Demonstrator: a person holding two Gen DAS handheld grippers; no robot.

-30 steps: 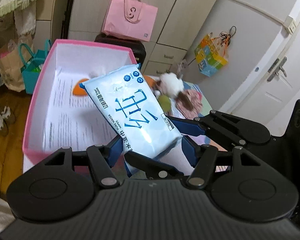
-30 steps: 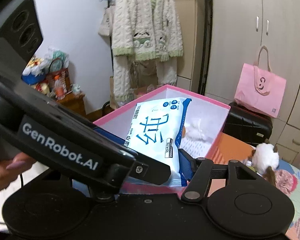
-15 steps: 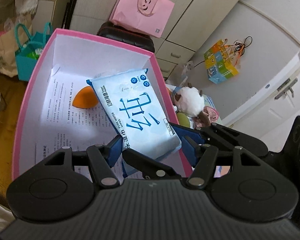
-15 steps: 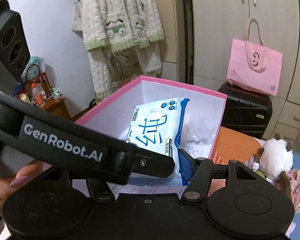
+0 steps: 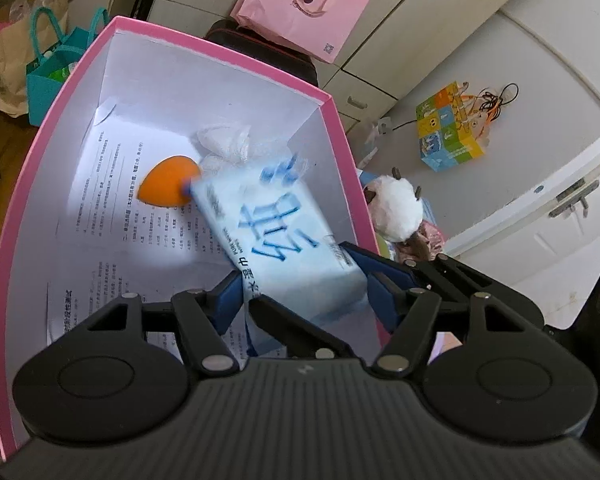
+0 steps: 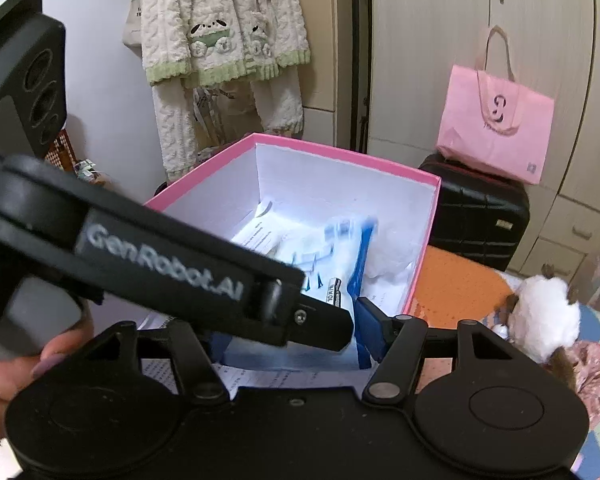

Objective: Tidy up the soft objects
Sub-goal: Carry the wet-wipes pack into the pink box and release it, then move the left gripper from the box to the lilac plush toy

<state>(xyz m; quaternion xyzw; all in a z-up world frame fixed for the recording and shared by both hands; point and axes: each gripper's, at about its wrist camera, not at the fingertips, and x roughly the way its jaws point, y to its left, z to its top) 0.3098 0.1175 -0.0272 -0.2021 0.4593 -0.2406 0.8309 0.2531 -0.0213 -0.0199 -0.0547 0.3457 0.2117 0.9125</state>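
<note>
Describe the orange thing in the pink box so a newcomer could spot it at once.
Find the big pink-rimmed cardboard box with white walls and printed paper sheets lining its floor. On them, beside the blue-and-white wet wipes pack and a crumpled clear plastic bag, lies a teardrop-shaped orange sponge, the only solid orange, rounded item inside.

You see a box (image 5: 332, 120) pink outside and white inside, lined with white sheets (image 5: 112, 216) printed in black. In it lie a pale blue wipes pack (image 5: 276, 236) with dark blue lettering and an orange sponge (image 5: 164, 184). Note the pink tote bag (image 6: 496, 128).
</note>
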